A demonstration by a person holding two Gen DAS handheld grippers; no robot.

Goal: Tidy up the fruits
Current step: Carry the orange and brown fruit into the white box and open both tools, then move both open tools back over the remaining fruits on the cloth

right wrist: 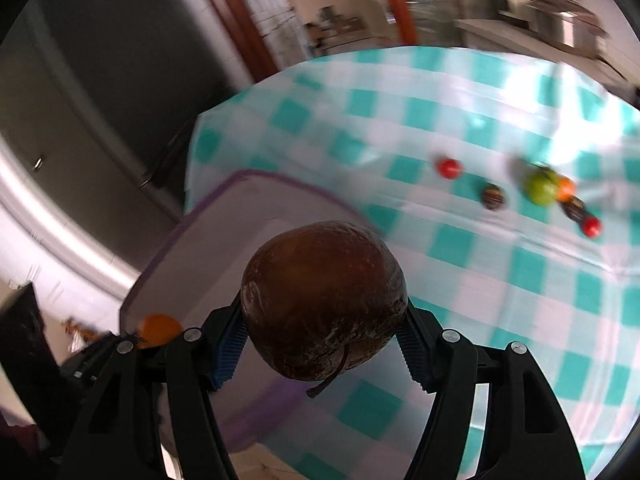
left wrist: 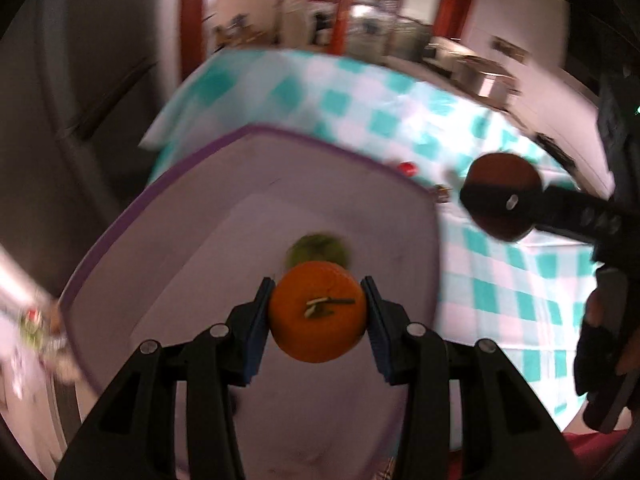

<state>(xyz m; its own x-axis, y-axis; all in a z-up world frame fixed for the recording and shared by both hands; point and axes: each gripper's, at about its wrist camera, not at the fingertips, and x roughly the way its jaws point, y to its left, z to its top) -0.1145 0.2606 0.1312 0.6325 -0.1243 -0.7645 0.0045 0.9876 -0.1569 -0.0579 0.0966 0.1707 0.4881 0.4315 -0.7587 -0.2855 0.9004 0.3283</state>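
My left gripper (left wrist: 318, 312) is shut on an orange (left wrist: 318, 312) and holds it above a white tub with a purple rim (left wrist: 192, 168). A blurred green fruit (left wrist: 318, 250) lies in the tub below the orange. My right gripper (right wrist: 324, 316) is shut on a dark brown apple (right wrist: 324, 300), stem toward the camera, over the tub's right edge (right wrist: 280, 178). The apple also shows in the left wrist view (left wrist: 504, 178), and the orange in the right wrist view (right wrist: 158, 330).
On the teal-and-white checked tablecloth (right wrist: 500, 272) lie two small red fruits (right wrist: 449, 168) (right wrist: 591, 226), a dark round fruit (right wrist: 493, 197), a green apple (right wrist: 541, 188), a small orange fruit (right wrist: 567, 189) and a dark item (right wrist: 573, 207). A dark cabinet stands at the left.
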